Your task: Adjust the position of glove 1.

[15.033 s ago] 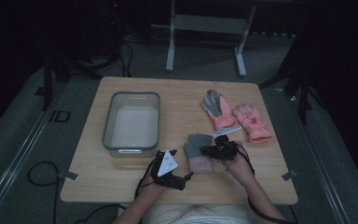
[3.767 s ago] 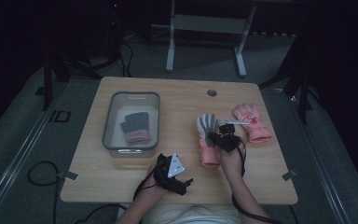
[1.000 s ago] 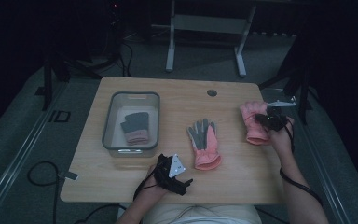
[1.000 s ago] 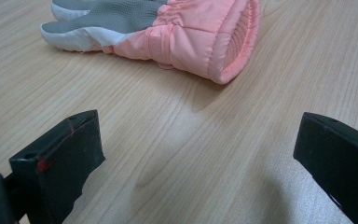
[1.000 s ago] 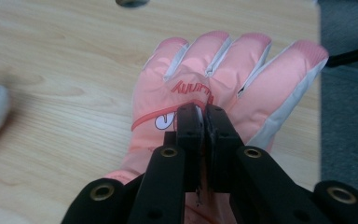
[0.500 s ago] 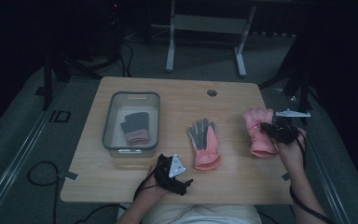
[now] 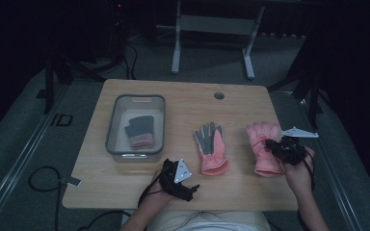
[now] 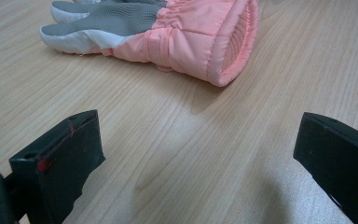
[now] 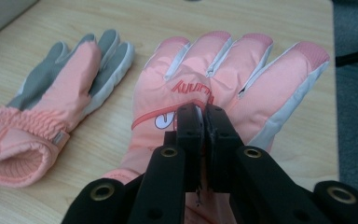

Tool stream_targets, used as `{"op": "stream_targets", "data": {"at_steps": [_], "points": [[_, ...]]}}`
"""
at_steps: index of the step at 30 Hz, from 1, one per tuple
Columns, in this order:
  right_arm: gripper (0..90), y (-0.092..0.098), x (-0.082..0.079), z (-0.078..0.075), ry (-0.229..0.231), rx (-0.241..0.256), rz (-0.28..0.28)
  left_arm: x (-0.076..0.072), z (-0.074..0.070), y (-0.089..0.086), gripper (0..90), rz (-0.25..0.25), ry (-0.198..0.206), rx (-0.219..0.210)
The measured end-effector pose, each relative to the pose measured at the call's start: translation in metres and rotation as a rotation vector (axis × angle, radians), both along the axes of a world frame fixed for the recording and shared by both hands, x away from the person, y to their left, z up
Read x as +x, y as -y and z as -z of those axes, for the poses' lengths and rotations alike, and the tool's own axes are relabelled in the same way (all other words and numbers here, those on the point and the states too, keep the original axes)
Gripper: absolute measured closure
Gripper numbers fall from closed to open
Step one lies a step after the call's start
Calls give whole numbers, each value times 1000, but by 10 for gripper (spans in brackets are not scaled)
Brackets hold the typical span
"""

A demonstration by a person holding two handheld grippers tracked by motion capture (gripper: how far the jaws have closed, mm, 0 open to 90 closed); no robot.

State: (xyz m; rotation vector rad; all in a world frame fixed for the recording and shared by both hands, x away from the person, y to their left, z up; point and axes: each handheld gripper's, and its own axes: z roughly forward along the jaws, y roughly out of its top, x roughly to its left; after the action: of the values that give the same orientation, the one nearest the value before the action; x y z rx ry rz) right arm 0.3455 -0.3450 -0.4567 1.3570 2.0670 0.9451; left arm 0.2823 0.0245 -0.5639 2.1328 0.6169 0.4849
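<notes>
1. The right tool [image 7: 280, 146] sits over the pink glove [image 7: 262, 149] near the right edge of the bench [image 7: 173, 96]; in the right gripper view its jaws are pressed together on the fabric of the glove's back, just below the red lettering, so it is pinching that glove [image 9: 205, 79].
2. That glove lies flat, back up, fingers pointing away from the person.
3. A second glove [image 7: 211, 147] lies near the middle of the bench, grey palm up, apart from the first; it lies to the left in the right gripper view [image 9: 51, 107].
4. The left tool [image 7: 179, 179] rests at the near edge of the bench; its jaws stand wide apart and hold nothing, with the second glove's cuff [image 8: 214, 37] ahead of them.
5. A grey tub [image 7: 112, 130] at the left holds a dark glove with a pink cuff [image 7: 139, 131].
</notes>
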Motion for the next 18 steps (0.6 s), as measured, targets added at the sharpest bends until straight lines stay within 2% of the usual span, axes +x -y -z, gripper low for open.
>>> {"op": "stream_targets", "data": {"at_steps": [3,9,16,18], "points": [[859,-2,2,7,-13,3,2,0,0,0,8,1,1,1],[858,-5,17,32,-69,9,16,0,0,0,8,2,1,2],[858,-6,29,47,-84,-6,33,0,0,0,8,1,2,6],[856,-4,37,57,-110,-11,41,0,1,1,8,1,1,7]]}}
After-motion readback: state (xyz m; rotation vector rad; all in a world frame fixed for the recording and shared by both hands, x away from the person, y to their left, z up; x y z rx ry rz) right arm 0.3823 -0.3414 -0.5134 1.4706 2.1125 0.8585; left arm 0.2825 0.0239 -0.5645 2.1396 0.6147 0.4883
